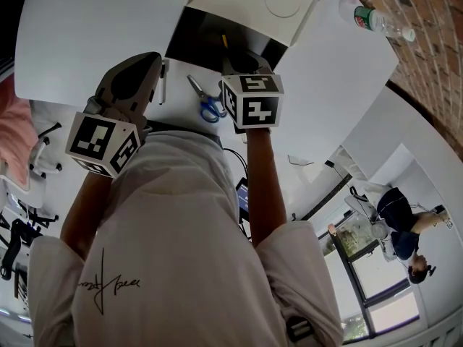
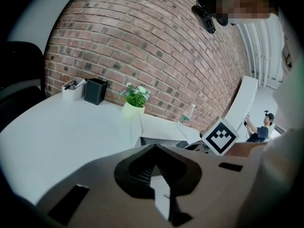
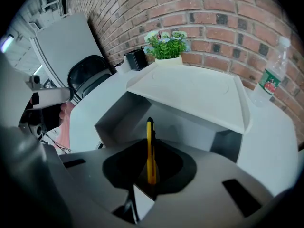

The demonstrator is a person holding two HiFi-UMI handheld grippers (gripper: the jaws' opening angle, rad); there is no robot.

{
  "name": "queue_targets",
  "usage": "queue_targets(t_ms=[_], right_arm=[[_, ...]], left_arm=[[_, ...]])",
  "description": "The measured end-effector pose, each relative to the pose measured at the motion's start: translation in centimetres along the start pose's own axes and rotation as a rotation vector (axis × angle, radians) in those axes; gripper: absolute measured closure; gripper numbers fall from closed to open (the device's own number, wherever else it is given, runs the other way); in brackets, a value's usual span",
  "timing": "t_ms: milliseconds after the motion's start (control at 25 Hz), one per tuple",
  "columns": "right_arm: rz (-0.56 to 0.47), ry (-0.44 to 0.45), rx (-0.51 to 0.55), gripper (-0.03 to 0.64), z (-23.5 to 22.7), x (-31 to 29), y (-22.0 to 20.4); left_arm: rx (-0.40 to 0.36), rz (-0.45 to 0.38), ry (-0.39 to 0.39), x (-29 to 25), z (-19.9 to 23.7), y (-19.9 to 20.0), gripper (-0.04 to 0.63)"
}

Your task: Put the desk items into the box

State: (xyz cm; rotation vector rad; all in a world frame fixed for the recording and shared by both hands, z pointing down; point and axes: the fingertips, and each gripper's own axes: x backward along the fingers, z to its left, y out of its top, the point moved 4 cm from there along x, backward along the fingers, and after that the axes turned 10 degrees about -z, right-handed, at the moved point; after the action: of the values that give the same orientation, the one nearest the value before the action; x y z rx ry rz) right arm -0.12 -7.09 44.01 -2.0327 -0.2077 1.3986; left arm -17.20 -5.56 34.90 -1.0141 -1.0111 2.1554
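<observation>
The right gripper is clamping a yellow utility knife pointing lengthwise into the open box just ahead, while the left gripper is idling closed and empty.

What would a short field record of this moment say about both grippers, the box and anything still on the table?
left gripper: jaws together, empty, beside the box
right gripper: shut on a yellow utility knife, held above the open box
box: white, lid open
scissors: blue-handled, lying on the table in front of the box, not yet packed
background: water bottle and potted plant by the brick wall
</observation>
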Motion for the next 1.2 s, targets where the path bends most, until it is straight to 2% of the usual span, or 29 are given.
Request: queue_targets(t_ms=[720, 1200], right_arm=[[0.028, 0.009, -0.022, 0.543, 0.00, -0.24, -0.12], [0.012, 0.002, -0.026, 0.531, 0.12, 0.57, 0.05]], left_arm=[[-0.006, 0.001, -0.009, -0.09, -0.20, -0.10, 0.591], [-0.009, -0.002, -0.013, 0.42, -0.67, 0.43, 0.591]])
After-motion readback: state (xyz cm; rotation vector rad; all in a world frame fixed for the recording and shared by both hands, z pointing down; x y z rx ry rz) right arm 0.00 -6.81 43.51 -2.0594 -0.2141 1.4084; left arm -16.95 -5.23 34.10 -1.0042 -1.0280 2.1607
